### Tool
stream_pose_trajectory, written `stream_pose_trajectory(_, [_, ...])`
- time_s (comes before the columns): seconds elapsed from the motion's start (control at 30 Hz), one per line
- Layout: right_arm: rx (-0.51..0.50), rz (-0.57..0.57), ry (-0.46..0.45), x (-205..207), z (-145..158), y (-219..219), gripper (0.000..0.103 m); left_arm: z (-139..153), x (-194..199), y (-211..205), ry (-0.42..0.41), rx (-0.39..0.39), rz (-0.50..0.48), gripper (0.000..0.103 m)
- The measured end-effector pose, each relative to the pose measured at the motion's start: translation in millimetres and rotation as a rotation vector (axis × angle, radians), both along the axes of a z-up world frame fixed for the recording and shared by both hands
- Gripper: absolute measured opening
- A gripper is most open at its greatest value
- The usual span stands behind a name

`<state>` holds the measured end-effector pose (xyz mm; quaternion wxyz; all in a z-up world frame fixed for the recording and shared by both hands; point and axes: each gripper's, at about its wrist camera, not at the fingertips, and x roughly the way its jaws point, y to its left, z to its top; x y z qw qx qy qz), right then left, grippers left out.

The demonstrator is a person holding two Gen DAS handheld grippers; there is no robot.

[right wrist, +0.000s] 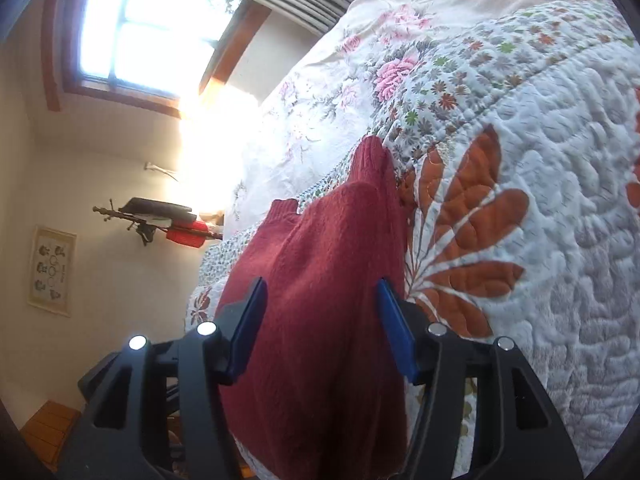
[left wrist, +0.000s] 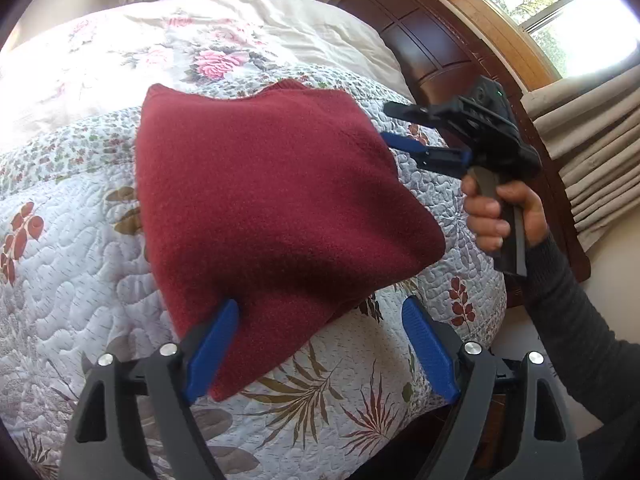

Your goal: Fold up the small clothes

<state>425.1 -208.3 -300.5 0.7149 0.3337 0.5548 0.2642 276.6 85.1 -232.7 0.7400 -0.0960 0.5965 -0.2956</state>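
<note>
Left claw (left wrist: 320, 344), nearest the lens: blue pads spread wide. The near corner of the red sweater (left wrist: 272, 200) lies between them; the left pad (left wrist: 212, 352) overlaps the cloth edge, the right pad (left wrist: 428, 352) stands clear over the quilt (left wrist: 72, 264). Nothing pinched.

Sweater sits folded into a rough block on the bed, near its right edge, ribbed hem at the far end. Beyond it lies a rose-print sheet (left wrist: 208, 56); dark wooden headboard (left wrist: 432, 40) to the far right.

Right claw (right wrist: 320, 336): pads apart with sweater cloth filling the gap between them. From its own view the pads look close to the knit but not pressed in; whether they touch it, cannot tell. In the left view this claw comes in from the right side of the sweater, a hand (left wrist: 500, 216) on its grip, dark sleeve behind.

Risks, as judged from here:
- Knit is thick and springy. Pinching only the top layer would peel the fold open when lifted.
- Left claw straddles only a corner. Closing there catches little cloth; the corner may slip out and the block skews.
- Quilt is soft and puckered. A pad driven low could snag the bedcover along with the sweater and drag both.
- Sweater lies close to the bed's right edge. A pull toward that side may slide it off.
- Uneven lift between the two claws would twist the stack and undo the alignment.
</note>
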Motion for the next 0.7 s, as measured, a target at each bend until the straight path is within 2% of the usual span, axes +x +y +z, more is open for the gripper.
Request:
stream_pose_trajectory(0.03, [-0.049, 0.022, 0.004, 8, -3, 8, 0.005, 1, -1, 0, 0.005, -0.004, -0.007, 0.084])
stream_pose_trajectory(0.13, [-0.103, -0.042, -0.015, 16, -7, 2, 0.007, 17, -5, 2, -0.002, -0.068, -0.035, 0.084])
stream_pose_trajectory(0.2, [-0.115, -0.071, 0.055, 22, -31, -5, 0.008, 31, -5, 7, -0.009, -0.145, -0.034, 0.084])
stream_pose_trajectory(0.23, [-0.110, -0.057, 0.067, 20, -37, -3, 0.010, 35, -1, 10, -0.001, -0.182, -0.028, 0.084])
stream_pose_trajectory(0.27, [-0.098, -0.052, 0.047, 11, -38, -10, 0.016, 39, 4, 13, 0.003, -0.212, -0.021, 0.084])
stream_pose_trajectory(0.37, [-0.064, -0.076, 0.000, -19, -10, -23, 0.039, 45, 27, 16, -0.004, -0.264, 0.009, 0.084])
stream_pose_trajectory(0.47, [-0.058, -0.040, -0.024, -60, 12, -29, 0.041, 41, 54, 17, 0.022, -0.327, 0.039, 0.084])
stream_pose_trajectory(0.57, [-0.061, 0.029, 0.015, -104, 10, -15, 0.057, 22, 74, 15, 0.089, -0.364, 0.058, 0.084])
stream_pose_trajectory(0.6, [-0.053, 0.057, 0.029, -113, 4, -8, 0.048, 13, 77, 11, 0.127, -0.373, 0.050, 0.083])
stream_pose_trajectory(0.63, [-0.055, 0.081, 0.034, -120, -1, -2, 0.025, 2, 78, 6, 0.164, -0.367, 0.038, 0.082])
stream_pose_trajectory(0.67, [-0.073, 0.092, 0.048, -125, -10, 2, 0.009, -10, 75, 1, 0.196, -0.342, 0.026, 0.078])
stream_pose_trajectory(0.7, [-0.088, 0.085, 0.077, -128, -21, 3, 0.008, -25, 72, -3, 0.234, -0.321, 0.018, 0.073])
